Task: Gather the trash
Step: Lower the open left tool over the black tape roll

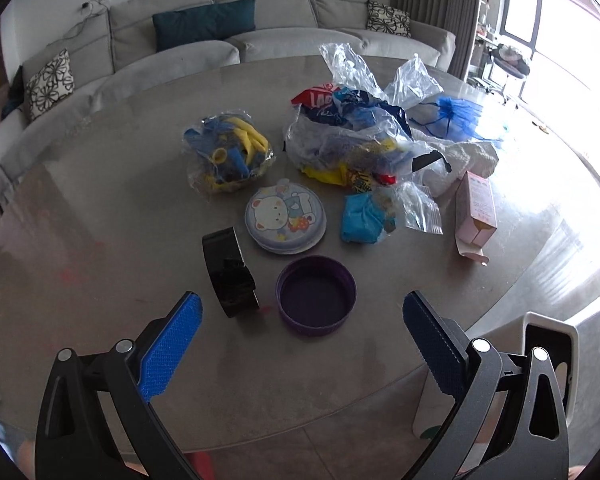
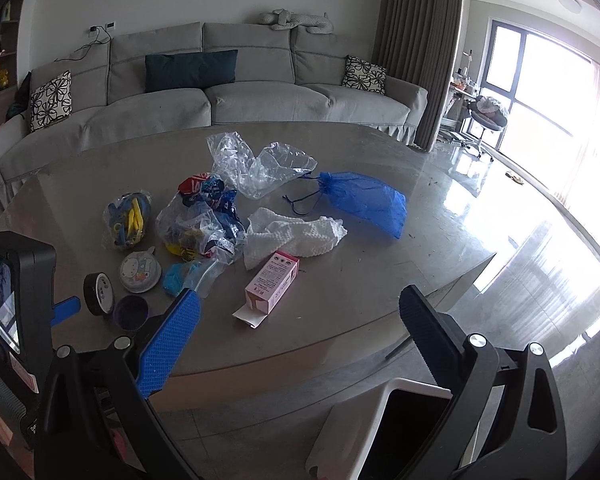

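Note:
Trash lies on the grey table (image 1: 100,208): a pink carton (image 1: 475,212) (image 2: 272,282), a white crumpled tissue (image 2: 292,234), clear plastic bags (image 2: 256,164), a blue mesh pouch (image 2: 364,200), a bag of wrappers (image 1: 352,140) and a blue wad (image 1: 360,218). My left gripper (image 1: 302,312) is open and empty, above the near edge behind a purple lid (image 1: 316,294). My right gripper (image 2: 300,306) is open and empty, just short of the pink carton. A white bin (image 2: 380,428) (image 1: 548,360) stands on the floor under the table edge.
A black tape roll (image 1: 230,272), a round bear tin (image 1: 286,216) and a bag of blue and yellow toys (image 1: 228,152) lie on the table's left part. A grey sofa (image 2: 220,92) runs behind the table. The left gripper's body (image 2: 16,300) shows at the right view's left edge.

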`<state>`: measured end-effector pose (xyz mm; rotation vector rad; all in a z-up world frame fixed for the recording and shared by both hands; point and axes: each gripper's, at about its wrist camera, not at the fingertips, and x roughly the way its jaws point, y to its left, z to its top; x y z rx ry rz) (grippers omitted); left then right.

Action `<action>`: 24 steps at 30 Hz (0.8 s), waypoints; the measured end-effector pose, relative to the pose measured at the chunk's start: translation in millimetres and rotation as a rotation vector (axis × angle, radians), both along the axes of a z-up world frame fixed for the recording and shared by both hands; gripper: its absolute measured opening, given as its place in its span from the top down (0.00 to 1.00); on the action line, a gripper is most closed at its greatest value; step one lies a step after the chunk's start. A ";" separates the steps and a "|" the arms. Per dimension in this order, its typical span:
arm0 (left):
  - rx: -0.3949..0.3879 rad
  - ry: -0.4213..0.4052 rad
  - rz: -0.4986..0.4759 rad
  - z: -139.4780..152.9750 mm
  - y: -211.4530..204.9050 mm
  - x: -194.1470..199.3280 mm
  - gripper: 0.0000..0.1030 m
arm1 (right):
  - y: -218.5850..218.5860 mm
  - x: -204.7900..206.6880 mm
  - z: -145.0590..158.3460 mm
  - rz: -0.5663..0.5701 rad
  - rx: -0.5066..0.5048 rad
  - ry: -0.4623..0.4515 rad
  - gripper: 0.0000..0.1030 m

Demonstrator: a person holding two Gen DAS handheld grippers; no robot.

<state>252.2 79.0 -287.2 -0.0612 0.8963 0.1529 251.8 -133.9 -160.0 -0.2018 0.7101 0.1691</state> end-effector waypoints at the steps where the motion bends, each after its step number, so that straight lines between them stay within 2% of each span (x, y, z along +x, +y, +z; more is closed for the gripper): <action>1: -0.006 0.009 0.000 -3.2 1.8 2.1 0.03 | 0.3 1.4 -2.3 0.001 0.003 0.006 0.04; 4: -0.006 0.005 0.020 -6.1 4.5 4.0 0.03 | 2.3 5.7 -10.2 0.004 0.005 0.023 0.04; 7: 0.046 -0.023 0.045 -3.8 6.4 4.3 0.03 | 2.4 7.4 -13.7 0.005 0.000 0.035 0.04; 10: 0.053 -0.014 0.074 -6.2 16.1 9.4 0.03 | 3.8 10.2 -15.2 0.007 0.006 0.040 0.04; 21: -0.016 0.028 0.149 -26.0 51.7 27.6 0.04 | 16.8 14.7 -23.1 0.014 -0.010 0.061 0.04; 24: -0.016 0.025 0.147 -25.1 54.2 28.5 0.09 | 20.0 16.9 -24.3 0.019 -0.010 0.066 0.04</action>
